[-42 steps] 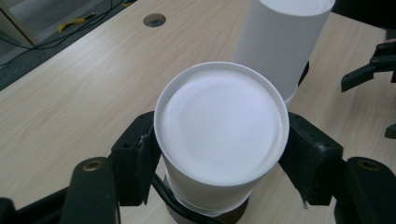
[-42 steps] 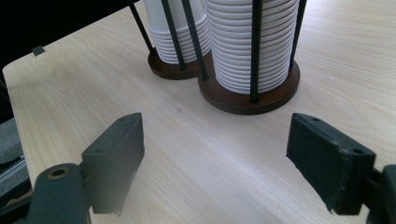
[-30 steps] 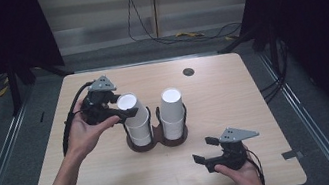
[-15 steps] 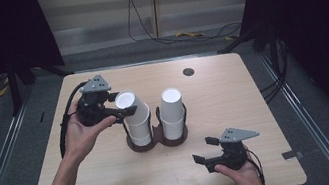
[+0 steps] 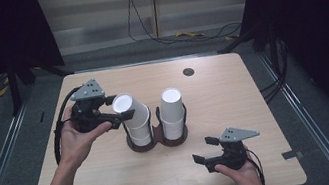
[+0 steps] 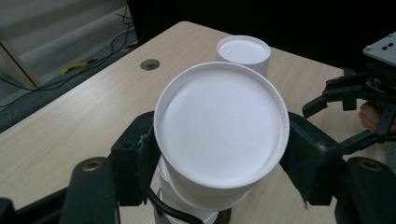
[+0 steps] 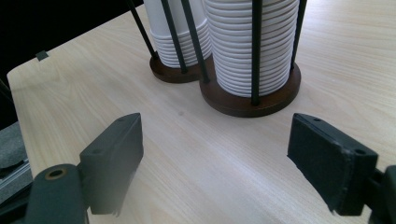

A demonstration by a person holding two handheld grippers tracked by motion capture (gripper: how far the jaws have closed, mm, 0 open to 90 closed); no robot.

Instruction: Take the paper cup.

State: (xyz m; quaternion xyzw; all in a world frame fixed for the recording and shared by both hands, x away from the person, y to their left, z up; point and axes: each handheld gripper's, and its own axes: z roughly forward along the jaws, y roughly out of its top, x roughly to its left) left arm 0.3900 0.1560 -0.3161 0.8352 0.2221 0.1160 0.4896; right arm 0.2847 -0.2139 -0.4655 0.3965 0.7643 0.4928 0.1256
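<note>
Cups first: we've got the left gripper (image 5: 114, 114) pinching the top paper cup (image 6: 219, 130) of the left stack (image 5: 138, 127), fingers (image 6: 135, 163) pressed on both sides of its rim, and the cup's tilted off toward 10 o'clock. That stack sits in a dark wooden holder (image 5: 158, 141) mid-desk (image 5: 232, 86), with the second stack (image 5: 172, 114) just beside it at 3 o'clock. Our right gripper (image 5: 207, 150) hangs near the desk's 5 o'clock corner, its fingers (image 7: 116, 149) spread with nothing between them, and they've just been opening a bit wider.
</note>
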